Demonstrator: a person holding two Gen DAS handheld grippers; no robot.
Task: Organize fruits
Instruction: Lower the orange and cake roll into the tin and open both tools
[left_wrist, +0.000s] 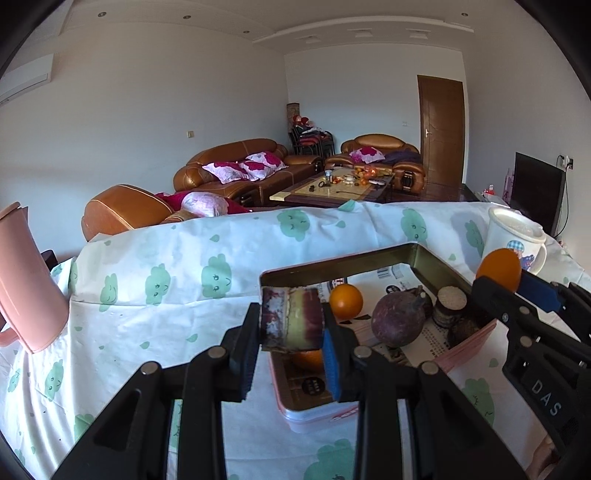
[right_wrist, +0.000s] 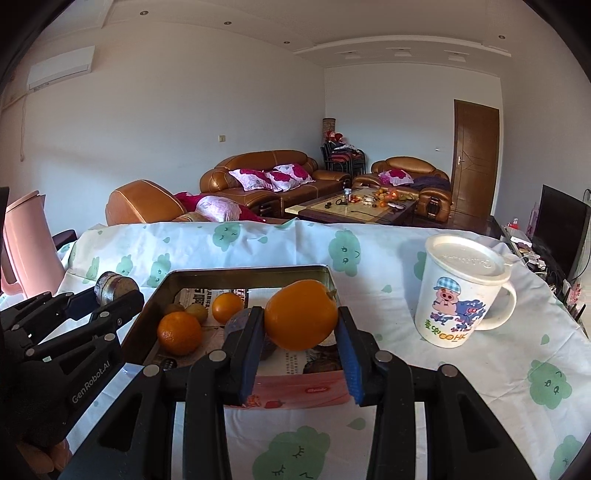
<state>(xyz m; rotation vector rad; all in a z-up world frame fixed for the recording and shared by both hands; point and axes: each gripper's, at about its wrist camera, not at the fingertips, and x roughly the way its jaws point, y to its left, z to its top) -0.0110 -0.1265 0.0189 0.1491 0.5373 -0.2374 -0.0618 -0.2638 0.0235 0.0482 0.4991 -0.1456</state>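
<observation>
My left gripper is shut on a short piece of purple-and-yellow sugarcane, held just above the near left corner of an open tin box. My right gripper is shut on an orange, held over the near edge of the box. Inside the box lie an orange, a dark purple round fruit, an upright sugarcane stub, a mandarin and a brownish kiwi. Each view shows the other gripper alongside: the left gripper, the right gripper.
The box stands on a table under a white cloth with green cloud prints. A lidded white cartoon mug stands right of the box. A pink jug stands at the table's left end. Sofas and a coffee table lie beyond.
</observation>
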